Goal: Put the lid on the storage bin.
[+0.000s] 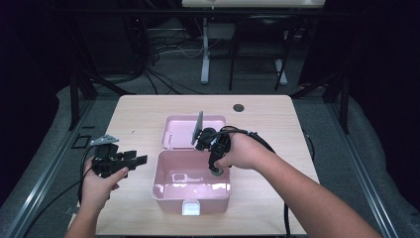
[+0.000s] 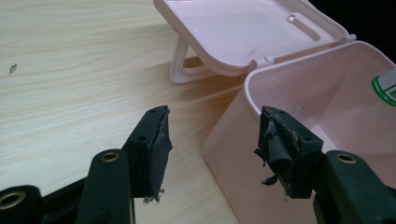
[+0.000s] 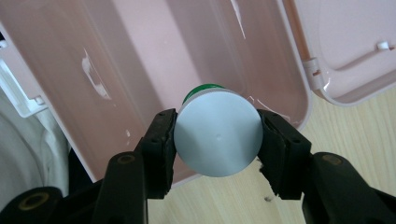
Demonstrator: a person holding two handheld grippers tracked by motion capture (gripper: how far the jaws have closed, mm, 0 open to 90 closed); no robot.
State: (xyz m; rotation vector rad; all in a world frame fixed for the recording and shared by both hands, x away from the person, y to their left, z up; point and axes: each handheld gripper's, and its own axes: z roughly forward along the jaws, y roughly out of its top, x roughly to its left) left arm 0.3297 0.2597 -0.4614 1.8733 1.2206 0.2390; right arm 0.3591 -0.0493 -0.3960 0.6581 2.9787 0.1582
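Observation:
A pink plastic box (image 1: 161,186) stands open at the table's front middle, its lid (image 1: 176,129) laid back behind it. My right gripper (image 1: 216,171) points down over the box's right side, shut on a small round container with a silver base and green rim (image 3: 217,132). Both pads press its sides above the box's interior (image 3: 140,60). My left gripper (image 1: 141,159) hovers left of the box with its jaws open and nothing between them; its fingertips (image 2: 159,140) stand near the box's outer wall (image 2: 233,154). A green-and-white edge of the container (image 2: 386,88) peeks in inside the box.
The wooden table (image 1: 138,111) has a dark round grommet (image 1: 238,107) near its back edge. A white latch (image 1: 190,207) sits on the box's front. The lid's handle (image 2: 180,70) rests on the wood. Chairs and cables lie beyond the table.

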